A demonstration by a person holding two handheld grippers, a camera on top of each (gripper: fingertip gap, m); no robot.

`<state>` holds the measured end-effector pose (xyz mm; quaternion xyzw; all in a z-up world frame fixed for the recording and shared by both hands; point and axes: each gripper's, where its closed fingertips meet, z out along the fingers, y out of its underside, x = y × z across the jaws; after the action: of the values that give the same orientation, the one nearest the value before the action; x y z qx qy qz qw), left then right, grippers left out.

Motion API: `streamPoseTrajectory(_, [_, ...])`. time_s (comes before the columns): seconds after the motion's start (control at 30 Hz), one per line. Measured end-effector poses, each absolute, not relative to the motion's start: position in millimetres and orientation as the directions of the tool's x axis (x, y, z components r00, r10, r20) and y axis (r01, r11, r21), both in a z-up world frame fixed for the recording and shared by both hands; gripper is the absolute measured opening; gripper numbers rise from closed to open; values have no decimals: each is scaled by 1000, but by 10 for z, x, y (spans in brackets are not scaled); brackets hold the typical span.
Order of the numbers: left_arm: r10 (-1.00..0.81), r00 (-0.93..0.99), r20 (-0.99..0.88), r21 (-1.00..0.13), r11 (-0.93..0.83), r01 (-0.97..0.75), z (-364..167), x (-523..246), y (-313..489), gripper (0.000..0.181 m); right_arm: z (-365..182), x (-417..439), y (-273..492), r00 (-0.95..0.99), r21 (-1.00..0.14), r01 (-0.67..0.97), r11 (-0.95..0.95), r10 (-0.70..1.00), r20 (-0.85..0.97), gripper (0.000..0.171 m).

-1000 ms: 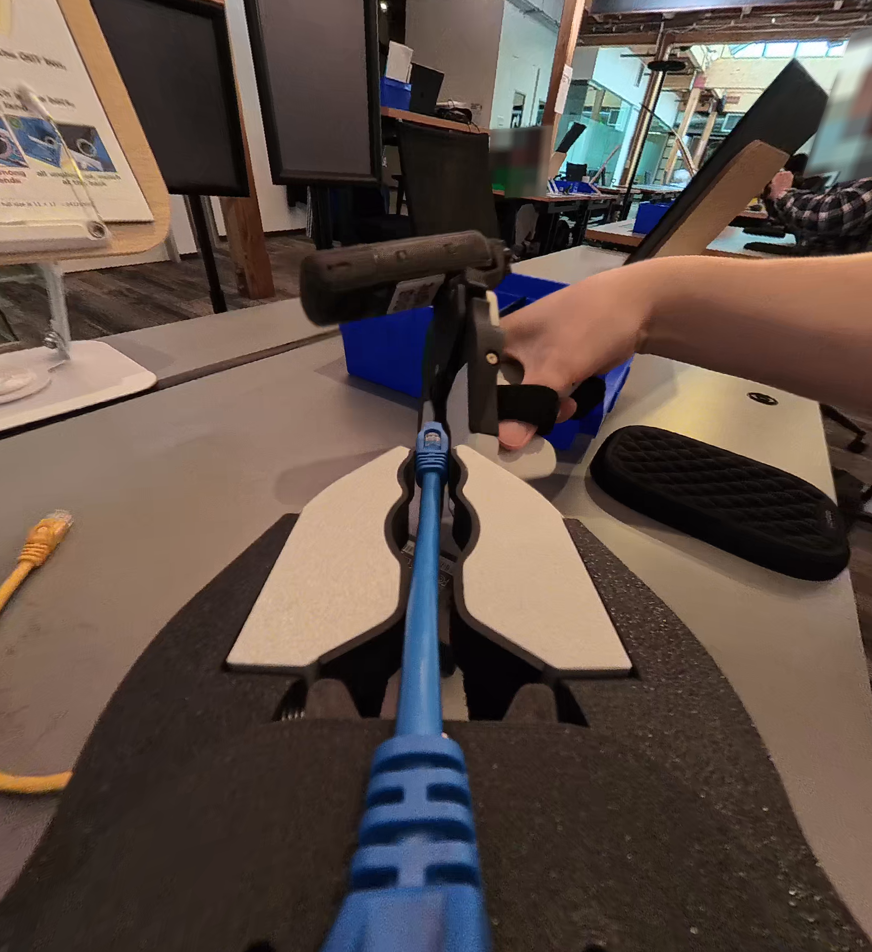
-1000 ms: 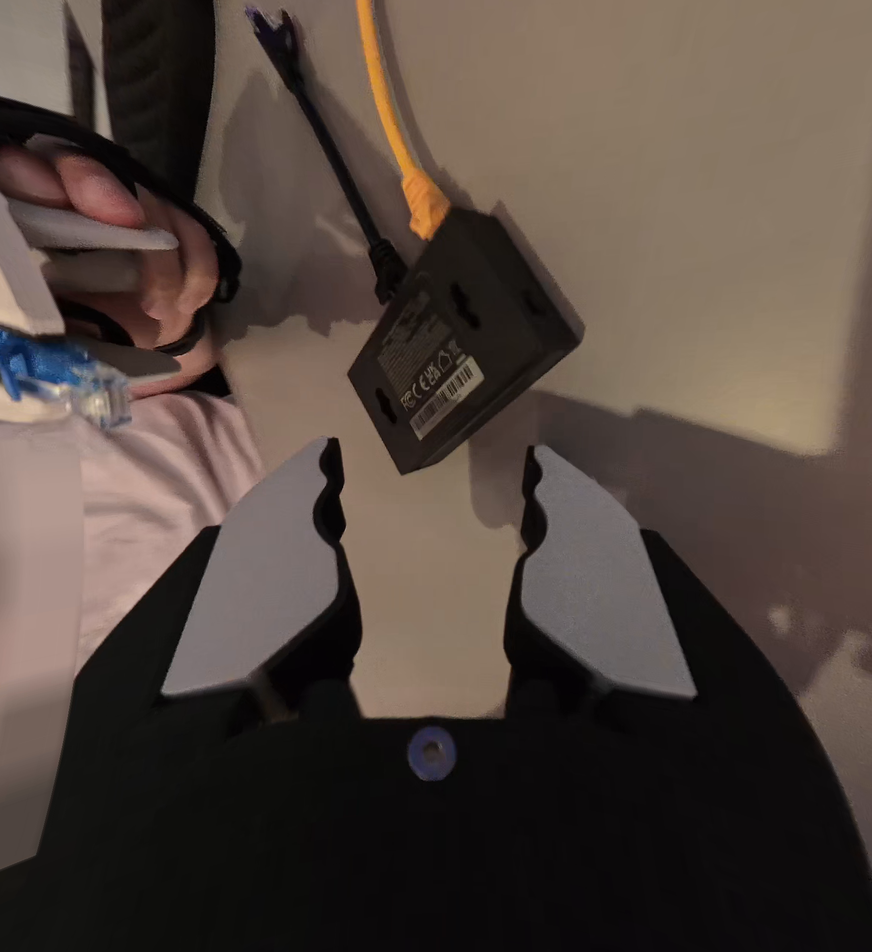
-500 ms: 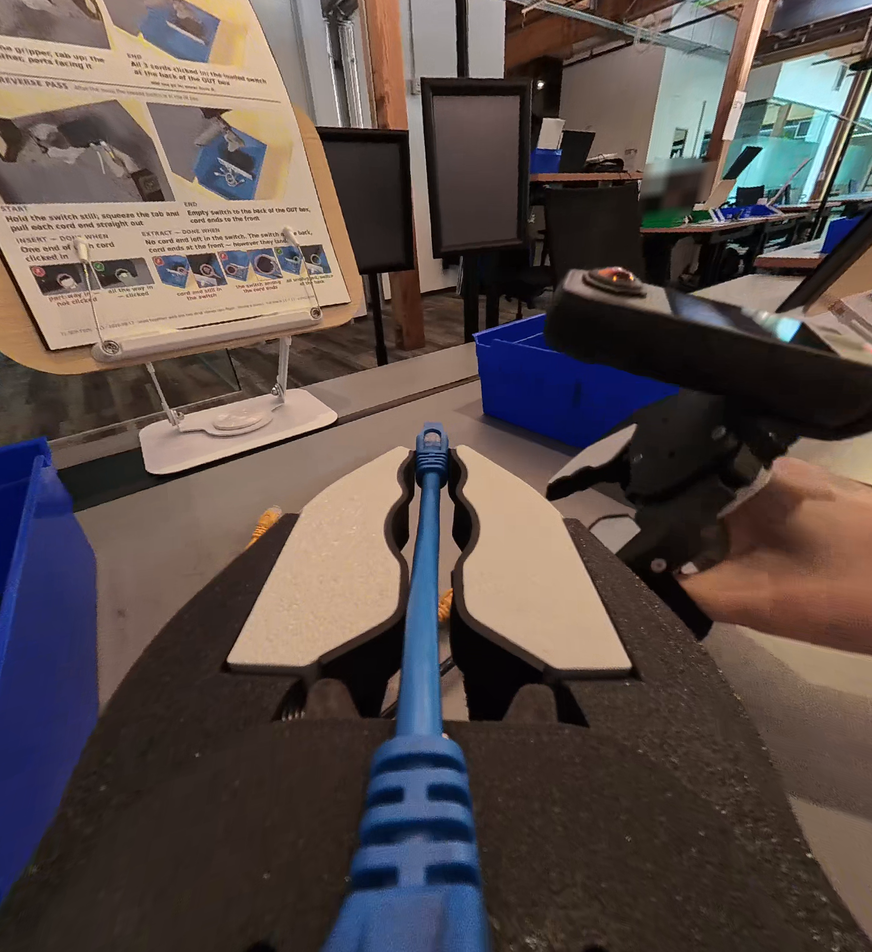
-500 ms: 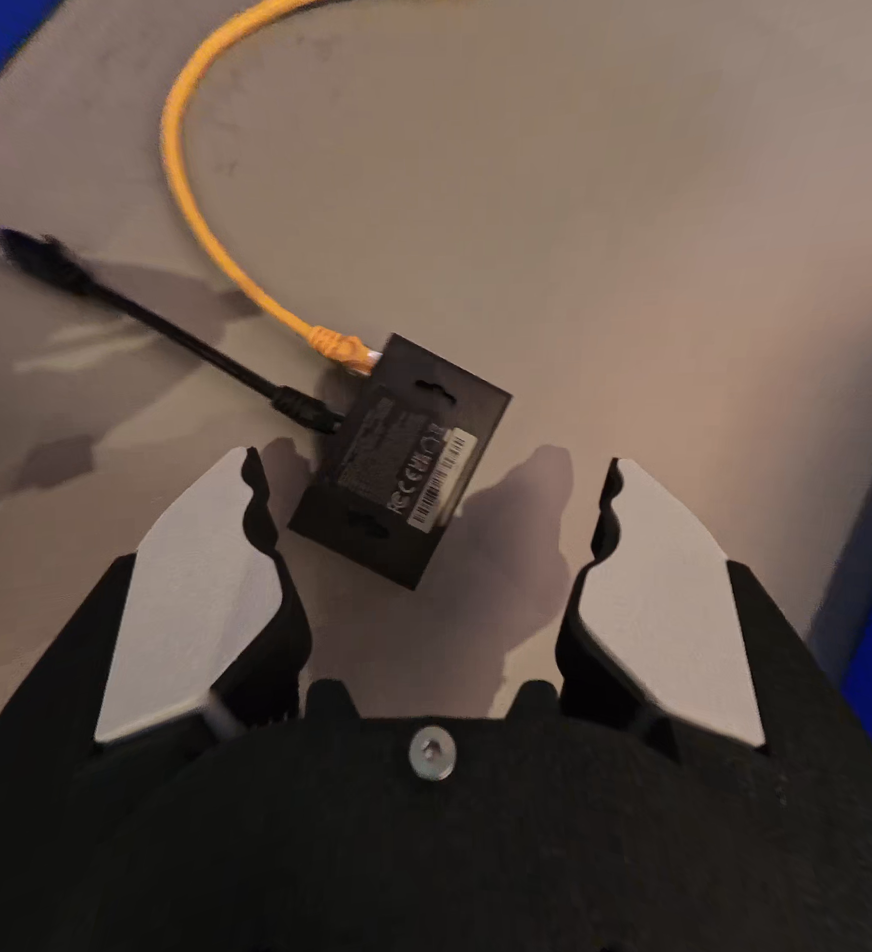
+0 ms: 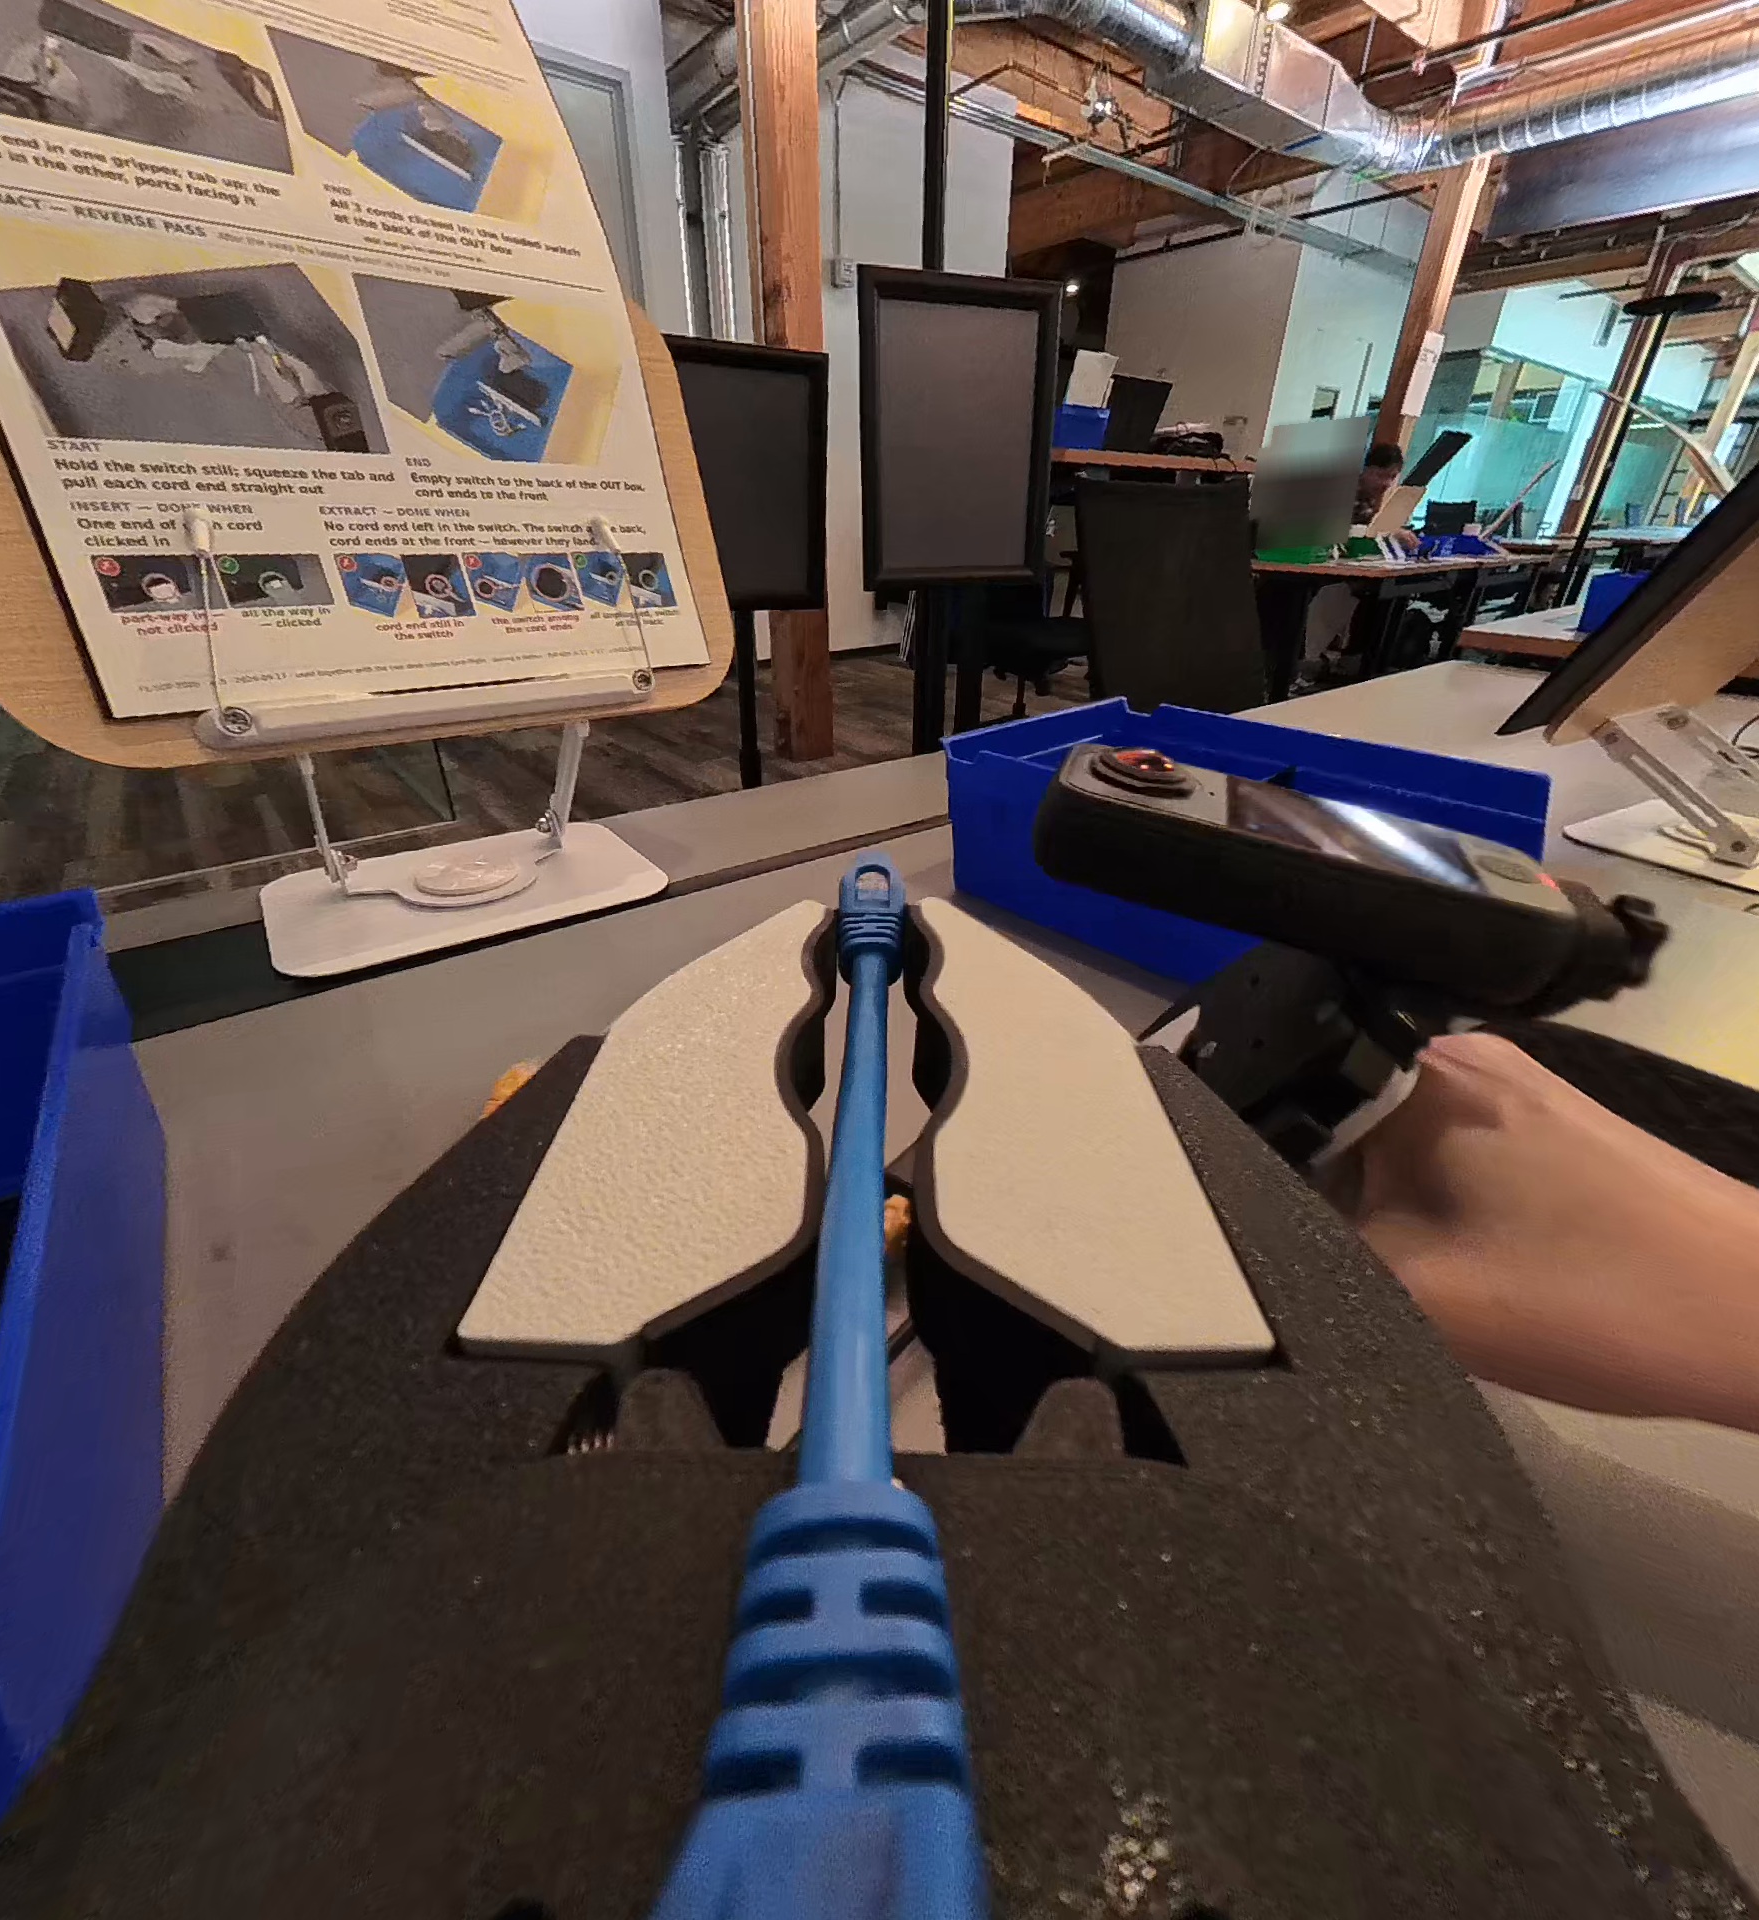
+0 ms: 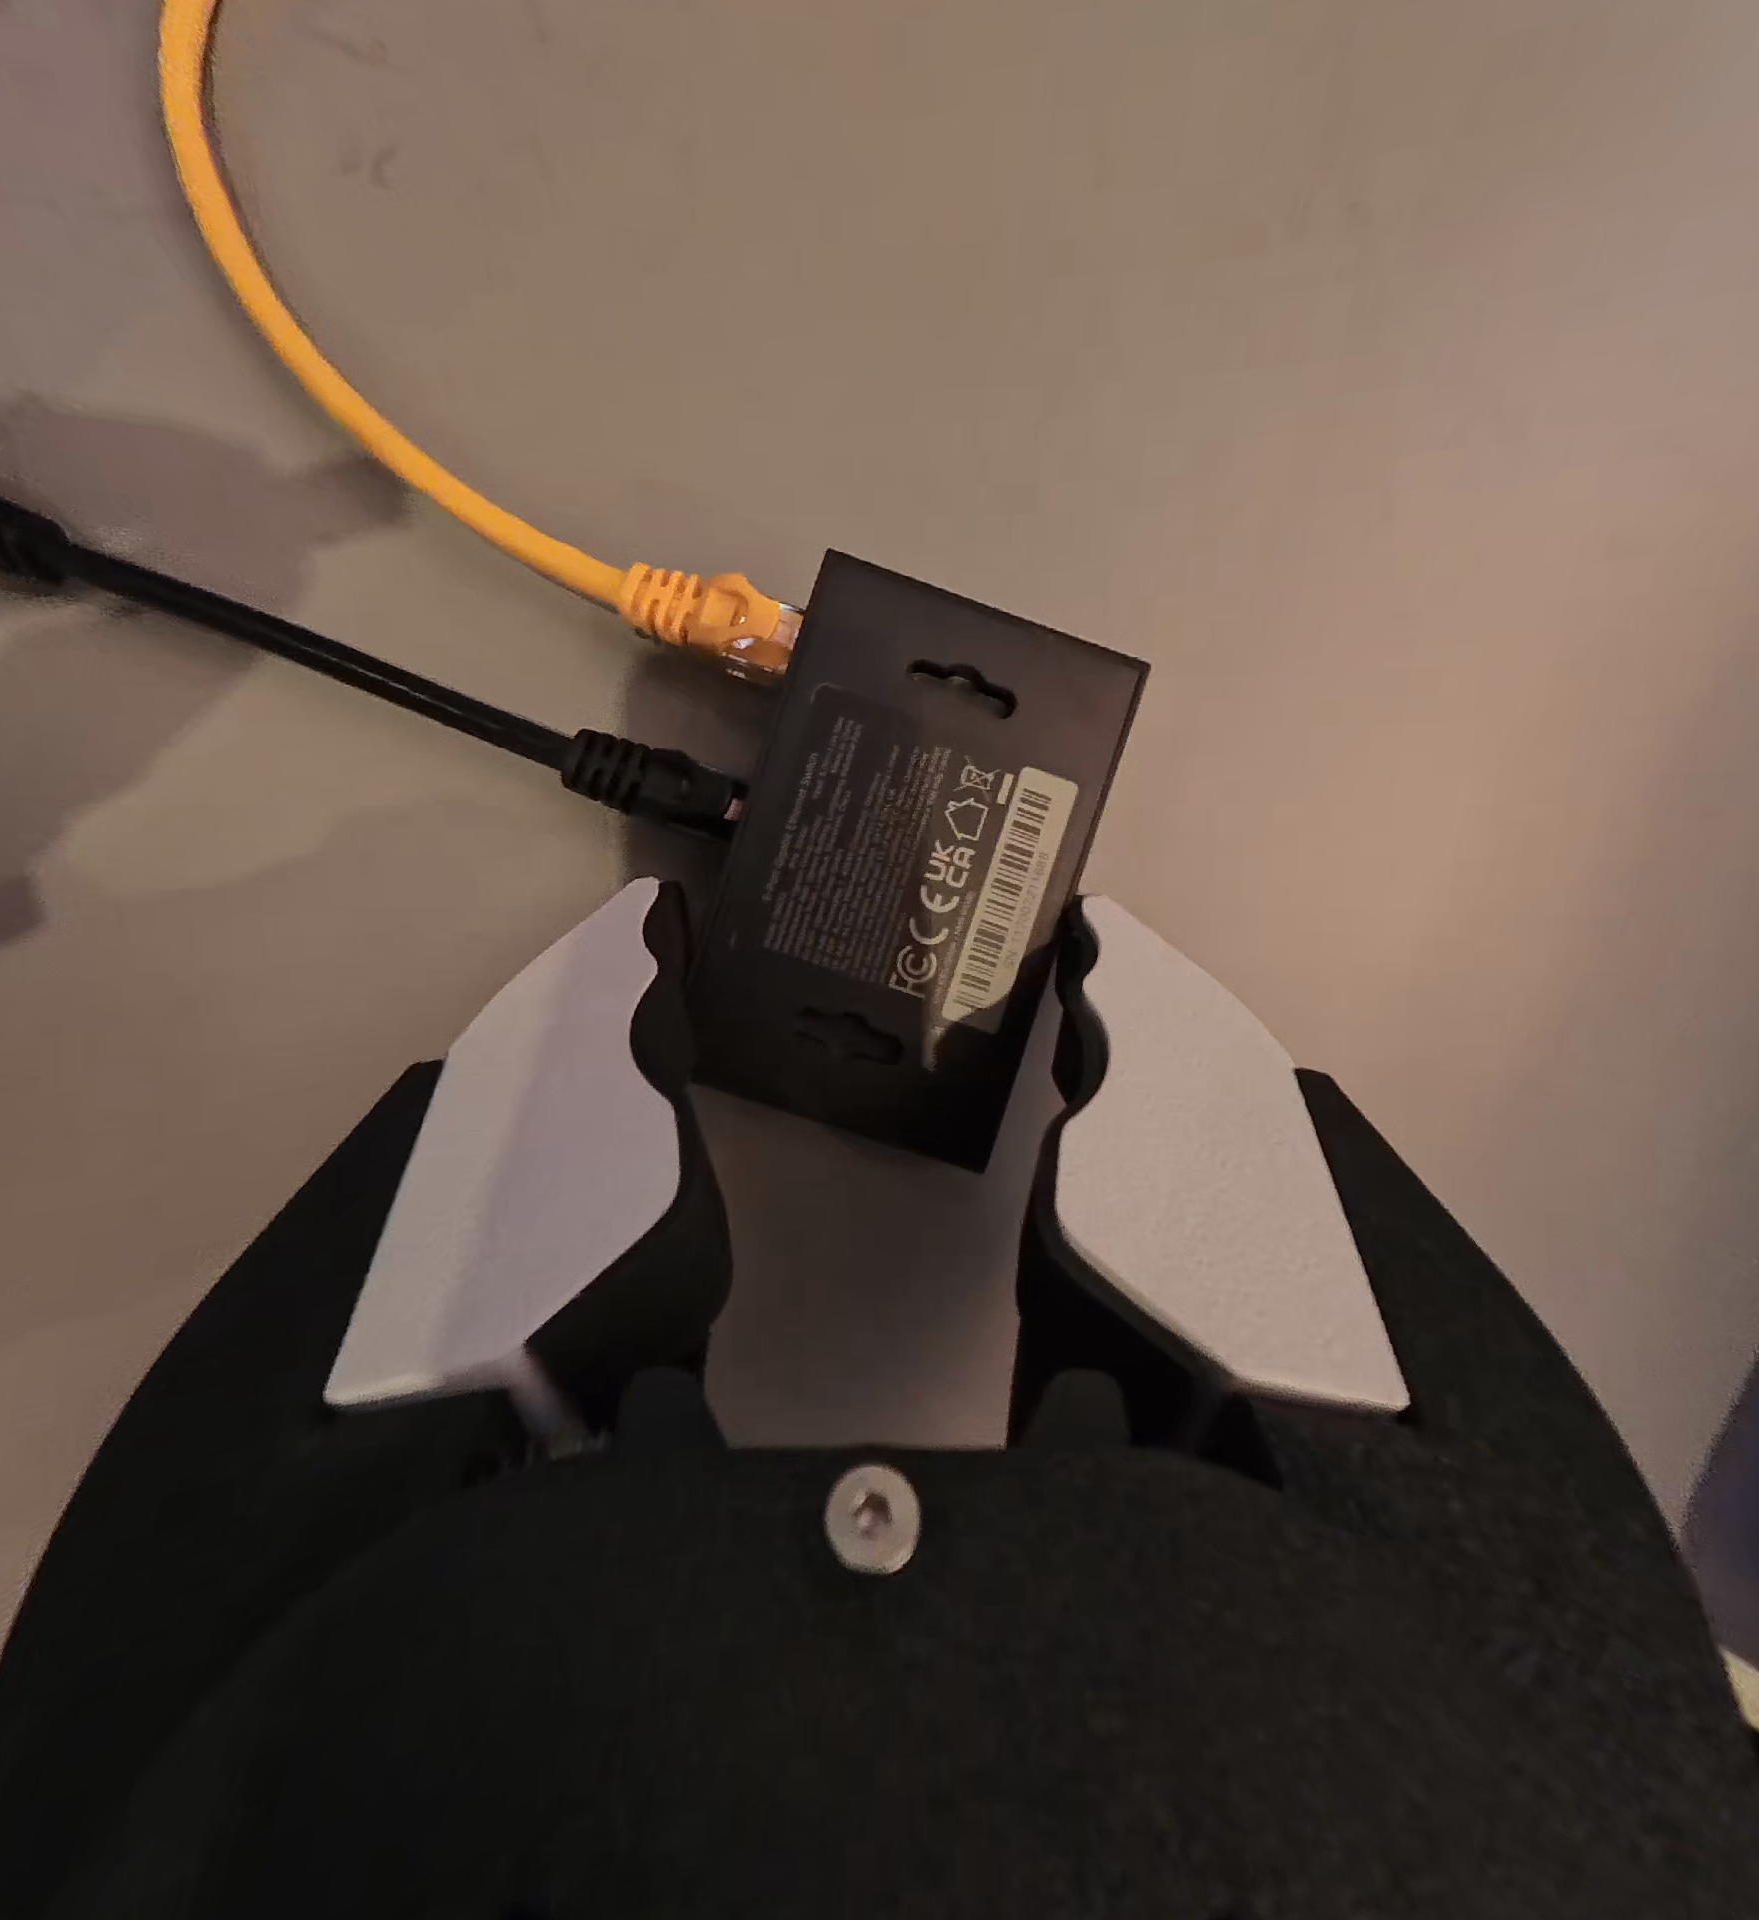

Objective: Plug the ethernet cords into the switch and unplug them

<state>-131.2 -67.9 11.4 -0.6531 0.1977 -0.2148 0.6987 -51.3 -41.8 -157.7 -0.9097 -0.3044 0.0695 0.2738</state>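
Taking the switch (image 6: 916, 862) as the landmark, it is a small black box lying on the grey surface (image 6: 1270, 364) with its labelled underside up. To its left a black cord (image 6: 335, 665) runs across the surface and its plug sits in the switch's left edge. Just above that plug, a yellow cord (image 6: 262, 312) curves down from the upper left and plugs into the same edge. The right claw (image 6: 867, 914) straddles the near end of the switch, one pale finger against each side, clenched on the box.

The left claw (image 5: 870, 914) is clamped on a blue cord (image 5: 849, 1195), which runs between the fingers with its plug poking out past the tips, clear of the switch. On the surface left of this claw stands a blue bin (image 5: 33, 1247); beyond it is an instruction sheet on a stand (image 5: 335, 436). To the right, a hand (image 5: 1581, 1247) holds the other claw's black handle in front of a second blue bin (image 5: 1000, 831).
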Motion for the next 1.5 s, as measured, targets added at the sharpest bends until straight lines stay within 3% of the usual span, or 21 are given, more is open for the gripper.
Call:
streamPoseTrajectory(0.1, [-594, 804, 11, -996, 64, 61, 139, -1252, -719, 11, -1541, -476, -339, 795, -519, 468, -715, 598, -107, 66])
streamPoseTrajectory(0.3, [-691, 722, -18, -995, 85, 57, 156, -1036, -845, 11, -1273, -538, -235, 588, -385, 252, -888, 457, -667, 65])
streamPoseTrajectory(0.47, [-731, 681, 39, -998, 4, 61, 41, -959, -818, 11, -1165, -535, -264, 390, -292, 210, -933, 354, -850, 64])
streamPoseTrajectory(0.73, [-655, 755, 17, -999, -50, -20, -139, -1048, -682, 11, -990, -575, -379, 153, -209, 200, -957, 241, -958, 64])
streamPoseTrajectory(1.23, [-590, 802, 90, -978, -206, -41, -557, -905, -483, 11, -1145, -626, -585, 146, -143, 329, -934, 200, -969, 65])
streamPoseTrajectory(1.5, [-585, 809, 56, -982, -178, -61, -577, -853, -446, 11, -1210, -583, -547, 233, -256, 342, -904, 346, -909, 68])
